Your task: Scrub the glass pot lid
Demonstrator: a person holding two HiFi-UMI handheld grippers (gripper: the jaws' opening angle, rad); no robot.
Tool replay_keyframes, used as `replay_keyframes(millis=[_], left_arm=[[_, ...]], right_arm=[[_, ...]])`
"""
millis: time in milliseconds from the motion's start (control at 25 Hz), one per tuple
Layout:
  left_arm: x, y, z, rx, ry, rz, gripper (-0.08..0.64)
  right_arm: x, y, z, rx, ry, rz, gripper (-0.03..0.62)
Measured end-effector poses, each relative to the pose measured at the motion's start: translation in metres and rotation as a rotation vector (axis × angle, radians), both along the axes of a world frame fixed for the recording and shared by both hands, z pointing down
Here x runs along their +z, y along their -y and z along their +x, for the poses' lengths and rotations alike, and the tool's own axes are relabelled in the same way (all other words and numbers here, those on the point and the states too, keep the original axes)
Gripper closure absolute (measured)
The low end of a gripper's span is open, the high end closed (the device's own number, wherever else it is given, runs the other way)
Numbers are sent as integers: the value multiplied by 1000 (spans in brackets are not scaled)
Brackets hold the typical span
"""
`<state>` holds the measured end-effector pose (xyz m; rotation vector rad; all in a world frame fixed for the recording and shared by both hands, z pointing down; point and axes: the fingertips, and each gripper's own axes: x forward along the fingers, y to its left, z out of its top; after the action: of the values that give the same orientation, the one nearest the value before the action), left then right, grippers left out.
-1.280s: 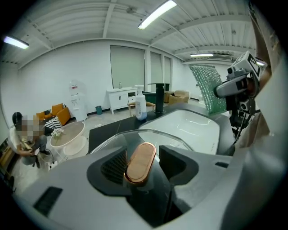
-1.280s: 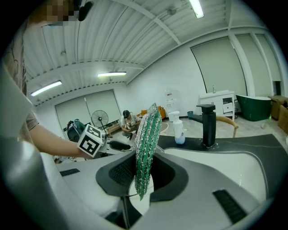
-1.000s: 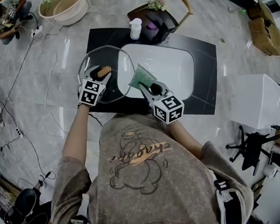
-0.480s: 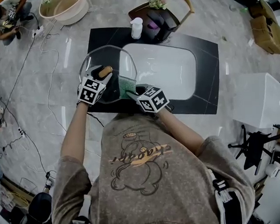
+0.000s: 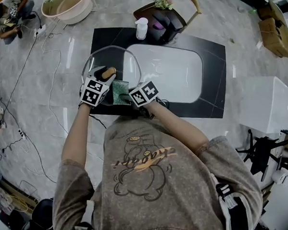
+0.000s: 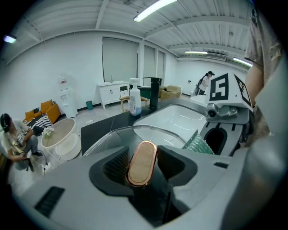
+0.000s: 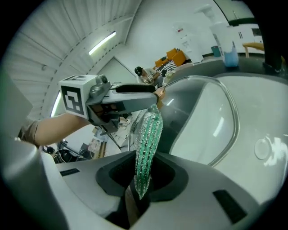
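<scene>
A round glass pot lid (image 5: 109,56) is tilted over the black counter's left end and overlaps the sink edge. My left gripper (image 5: 103,75) is shut on its copper-rimmed wooden knob (image 5: 108,70). In the left gripper view the knob (image 6: 141,161) sits pinched between both pads, and the jaws have just been closing slightly on it. My right gripper (image 5: 126,95) is shut on a green scrubbing cloth (image 5: 119,91). That cloth lies against the lid's near part, right beside the left gripper. In the right gripper view the cloth (image 7: 148,143) stands up from the jaws before the lid (image 7: 216,121).
A white sink basin (image 5: 170,72) is set in the black counter (image 5: 212,84). At the counter's far edge stand a soap bottle (image 5: 140,28) and a dark faucet unit (image 5: 165,22). A beige tub (image 5: 66,8), cables and a white box (image 5: 266,103) are on the floor around.
My right gripper has swung left and down with the green cloth, from over the sink's edge to the lid beside the left gripper. The left gripper and lid have stayed put.
</scene>
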<state>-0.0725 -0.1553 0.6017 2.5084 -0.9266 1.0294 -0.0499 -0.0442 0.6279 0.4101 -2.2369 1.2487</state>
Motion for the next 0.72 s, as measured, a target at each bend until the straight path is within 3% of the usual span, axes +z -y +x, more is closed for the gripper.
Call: replay_keyframes(millis=[320,720], left_arm=[[0,1,1,-3,-2,-2,360],[0,1,1,-6,-6,26,362]], right_arm=[[2,8,-28,23,40,-93,505],[3,10,-33,11,19,-100,506]])
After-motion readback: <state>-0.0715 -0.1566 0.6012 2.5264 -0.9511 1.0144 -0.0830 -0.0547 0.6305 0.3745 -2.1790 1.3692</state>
